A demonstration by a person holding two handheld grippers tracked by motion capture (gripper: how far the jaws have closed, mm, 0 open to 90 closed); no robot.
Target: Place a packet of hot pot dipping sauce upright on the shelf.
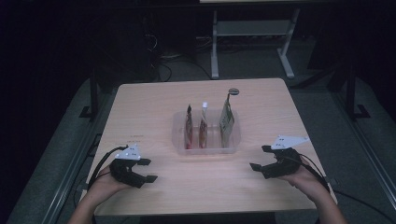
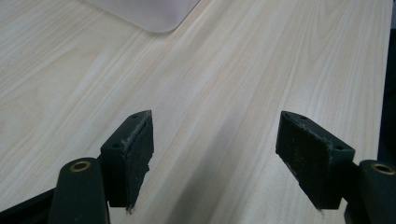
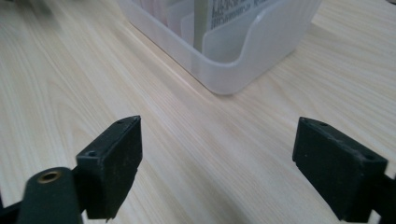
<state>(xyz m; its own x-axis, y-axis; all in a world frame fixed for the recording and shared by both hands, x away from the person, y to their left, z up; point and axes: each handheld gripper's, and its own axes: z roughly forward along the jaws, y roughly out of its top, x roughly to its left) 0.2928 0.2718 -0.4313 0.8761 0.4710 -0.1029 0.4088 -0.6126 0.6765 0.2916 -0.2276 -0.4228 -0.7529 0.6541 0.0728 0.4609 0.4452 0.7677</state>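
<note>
1. Down at the table's [image 1: 140, 116] near edge, left gripper [image 1: 148, 170] hovers low, jaws wide apart, nothing between them.
2. Right gripper [image 1: 260, 157] likewise gapes, empty.
3. Between them, farther back, clear tray [image 1: 208, 150] holds three upright pouches [image 1: 227, 119] in slots.

Three pouches [image 1: 203, 128], one bin [image 1: 180, 140], two tools [image 1: 152, 170]

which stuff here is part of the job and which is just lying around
Part of the job:
- clear plastic divided bin
- three upright packets: left red one, middle red one, tall beige one
- left gripper and right gripper, both open and holding nothing

Just lying about:
- small dark round disc behind the bin
- light wooden table
</note>
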